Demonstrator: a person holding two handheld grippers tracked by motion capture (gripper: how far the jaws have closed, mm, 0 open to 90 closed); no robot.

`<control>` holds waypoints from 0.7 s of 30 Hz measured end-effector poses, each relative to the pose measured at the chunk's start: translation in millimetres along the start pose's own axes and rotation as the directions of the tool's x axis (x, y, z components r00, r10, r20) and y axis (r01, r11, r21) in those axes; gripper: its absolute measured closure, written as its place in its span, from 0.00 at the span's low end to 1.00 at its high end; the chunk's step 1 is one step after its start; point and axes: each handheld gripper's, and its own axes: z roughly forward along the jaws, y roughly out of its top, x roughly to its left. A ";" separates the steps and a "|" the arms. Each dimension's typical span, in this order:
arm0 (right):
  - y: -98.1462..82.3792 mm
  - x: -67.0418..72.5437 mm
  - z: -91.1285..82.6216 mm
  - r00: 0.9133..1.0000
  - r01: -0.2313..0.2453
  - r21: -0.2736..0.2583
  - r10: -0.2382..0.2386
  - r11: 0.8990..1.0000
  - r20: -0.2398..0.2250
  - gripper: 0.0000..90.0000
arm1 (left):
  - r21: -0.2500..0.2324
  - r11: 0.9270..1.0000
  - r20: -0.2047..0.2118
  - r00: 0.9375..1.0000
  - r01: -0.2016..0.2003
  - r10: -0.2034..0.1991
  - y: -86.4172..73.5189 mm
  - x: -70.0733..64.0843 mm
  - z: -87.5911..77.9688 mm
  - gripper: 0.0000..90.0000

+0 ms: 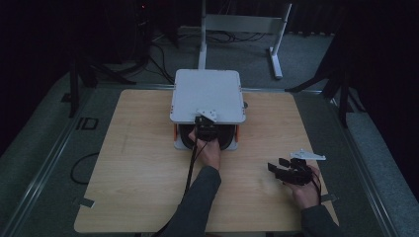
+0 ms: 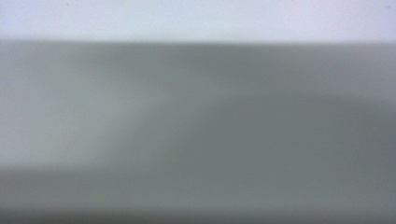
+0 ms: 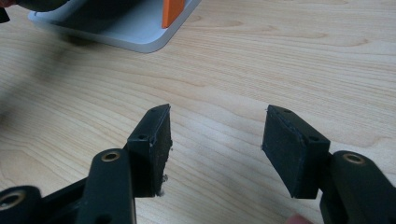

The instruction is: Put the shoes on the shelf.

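Meanwhile, a pale grey box-like device (image 1: 207,94) with a flat square lid stood at the far middle of the wooden table (image 1: 138,168), with orange corner pieces (image 1: 175,133) showing at its near edge under the lid. The person's left hand (image 1: 210,150) reached straight ahead to the near face of that device, and the left gripper (image 1: 205,129) sat at a dark opening under the lid's near edge, its grey three-cornered plate just above it. A black cable (image 1: 190,170) trailed back along the dark sleeve (image 1: 195,207). The left gripper view gave just a blurred grey surface with a paler band along the top, so the jaws themselves could not be seen; they were pressed nearly together, and I could not tell whether anything sat between them.

Over at the near right of the table, well apart from the device, the right hand (image 1: 304,190) rested with the right gripper (image 1: 276,169) pointing left. In the right gripper view its two black jaws stood spread with bare wood between them (image 3: 215,135), pinching nothing, and the device's grey base with one orange piece lay far off at the upper left (image 3: 140,32).
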 end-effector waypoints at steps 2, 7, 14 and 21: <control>0.1 0.0 -0.2 1.000 0.000 -0.001 0.000 1.000 0.000 0.46 | 0.002 1.000 0.001 1.000 -0.003 0.003 -0.2 0.4 0.2 0.82; -0.1 0.8 0.2 1.000 0.005 0.002 -0.005 1.000 -0.003 0.46 | -0.002 1.000 0.038 0.999 -0.029 0.029 -1.7 2.9 -5.7 0.71; -0.6 0.5 -0.4 1.000 0.004 0.001 -0.004 1.000 0.001 0.46 | 0.042 0.998 0.096 0.994 -0.054 0.049 -11.0 14.6 -16.8 0.53; -1.3 1.4 0.1 1.000 0.008 0.005 -0.008 1.000 -0.001 0.46 | 0.027 0.992 0.247 0.962 -0.125 0.115 -16.6 37.9 -38.2 0.58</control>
